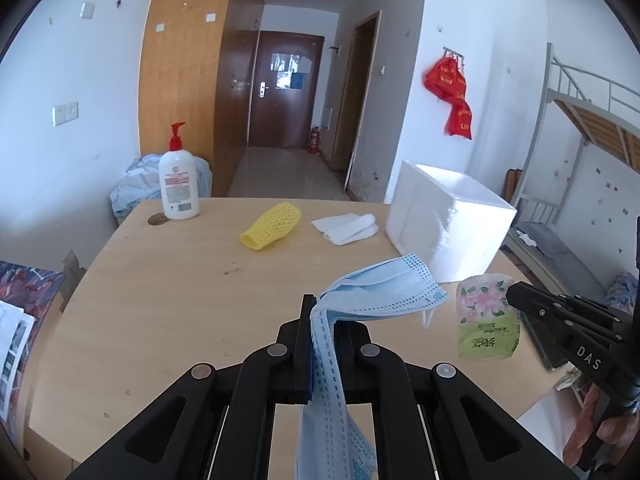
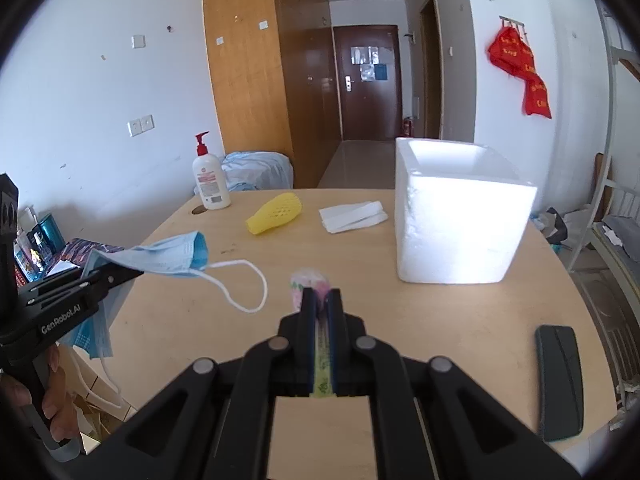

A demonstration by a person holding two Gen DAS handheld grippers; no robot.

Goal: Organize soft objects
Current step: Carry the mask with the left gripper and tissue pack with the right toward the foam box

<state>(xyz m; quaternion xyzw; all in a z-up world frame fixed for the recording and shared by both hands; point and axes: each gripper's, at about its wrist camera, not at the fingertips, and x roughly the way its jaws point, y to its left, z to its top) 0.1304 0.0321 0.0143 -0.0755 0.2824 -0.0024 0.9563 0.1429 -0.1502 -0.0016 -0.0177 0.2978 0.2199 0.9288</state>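
You have both tools loaded. Your left gripper [image 1: 316,312] is clamped on a blue face mask [image 1: 384,288], which folds over the jaws and trails down behind them, one ear loop dangling at about 4 o'clock from the tips. Your right gripper [image 2: 322,300] is closed tight on a flowered tissue pack [image 2: 308,280], pinched edge-on so only its top pokes out past the tips.

The likely goal is the white foam box [image 2: 460,216], sitting open-topped at 1 o'clock from your right gripper and at 2 o'clock from your left. Both loads hang above the table [image 2: 360,264], short of the box.

To do this step well, lift each load clear above the rim before you move in; the box looks light and a nudge against its wall could slide it. Bring the tissue pack in first, since your right hand is nearer, and let go only once the pack is over the opening.

For the mask, mind the loose loop: it could snag on the rim or on your other gripper, so keep the two tools apart as they cross. Open the jaws wide and give the cloth a moment to slip off, because it is draped over the pads.

A yellow mesh sleeve [image 2: 276,208] and a folded white cloth [image 2: 352,216] lie at 11 and 12 o'clock, awaiting their turn.
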